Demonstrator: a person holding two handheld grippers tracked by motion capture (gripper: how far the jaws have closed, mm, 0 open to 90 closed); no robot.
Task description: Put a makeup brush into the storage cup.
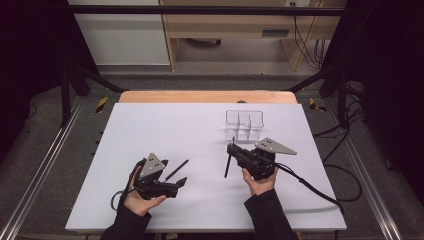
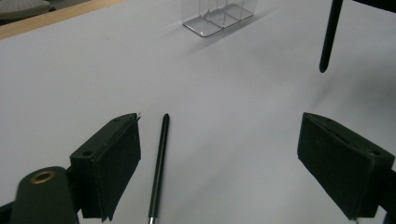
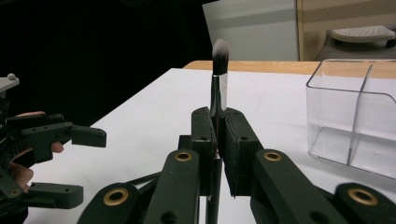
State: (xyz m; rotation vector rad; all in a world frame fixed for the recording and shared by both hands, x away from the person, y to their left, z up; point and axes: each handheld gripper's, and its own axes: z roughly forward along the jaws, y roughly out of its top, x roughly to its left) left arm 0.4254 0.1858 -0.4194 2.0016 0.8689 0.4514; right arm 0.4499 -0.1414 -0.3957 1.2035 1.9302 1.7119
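- Right gripper, lower centre of its own view, is clamped on a makeup brush, bristles up, apparently bound for the clear organizer above it in the high view.
- Left gripper, lower left, jaws wide apart, straddles a second black brush lying on the white table, seemingly lining up a pickup.

I see two slim make-up brushes. The first, a black-handled brush with a silver ferrule and a grey-tipped tuft, stands upright in my view, bristles up, its handle hanging down clear above the white table. The second, a thin black brush, lies flat on the white table, free of any grip, its pointed end aimed toward the clear plastic divided organiser, which stands well apart at the far side.
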